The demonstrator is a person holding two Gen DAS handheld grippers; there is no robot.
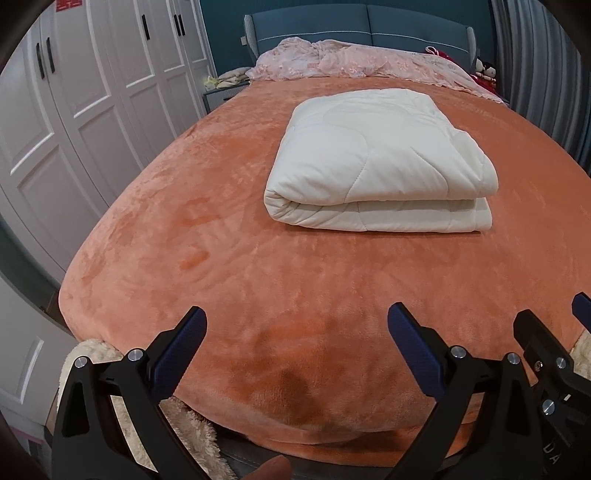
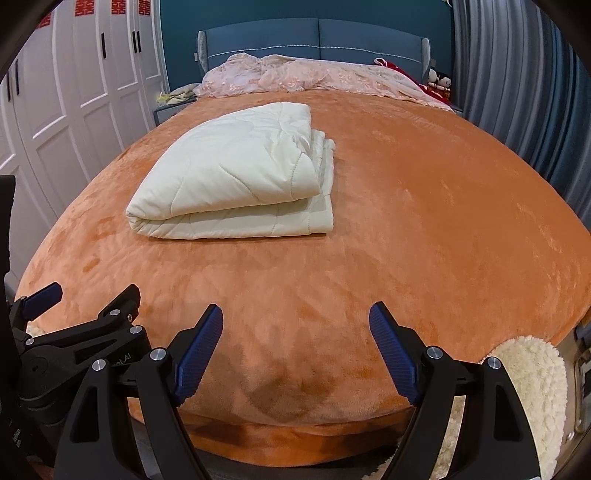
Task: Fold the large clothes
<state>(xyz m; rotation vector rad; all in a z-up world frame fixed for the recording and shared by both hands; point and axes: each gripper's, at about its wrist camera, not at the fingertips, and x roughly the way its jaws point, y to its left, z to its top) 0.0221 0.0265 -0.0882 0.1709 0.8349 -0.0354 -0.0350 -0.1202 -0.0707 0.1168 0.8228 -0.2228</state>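
On the far left stands a white panelled wardrobe [image 1: 85, 122] with dark handles on its doors, and red paper cut-outs [image 2: 118, 7] along the top show in the right wrist view. Beside it, at the head of the bed, a small nightstand [image 1: 218, 94] carries some pale items too small to make out. The bed is covered by an orange plush bedspread [image 1: 229, 258], with a blue padded headboard [image 1: 354, 27] behind and a pink lace cover [image 1: 354, 59] bunched along the pillow end.

The left tongs [image 1: 297, 325] hang over the near edge of the bed with their blue pads wide apart and nothing between them. The folded white quilt [image 1: 376, 162] lies on the bedspread toward the middle of the bed, well apart from both pairs of tongs; it is doubled into a thick rectangle, its rounded fold facing left and its stacked layers showing along the near side and right end.

The right tongs [image 2: 297, 321] likewise hang above the near edge, spread wide and empty, just beside the left pair. A cream fleecy fabric [image 2: 535, 387] sits at the near right corner of the bed. Further right, red items and small plush toys [image 2: 439, 83] rest near the headboard, and grey-blue curtains [image 2: 517, 74] close the right side
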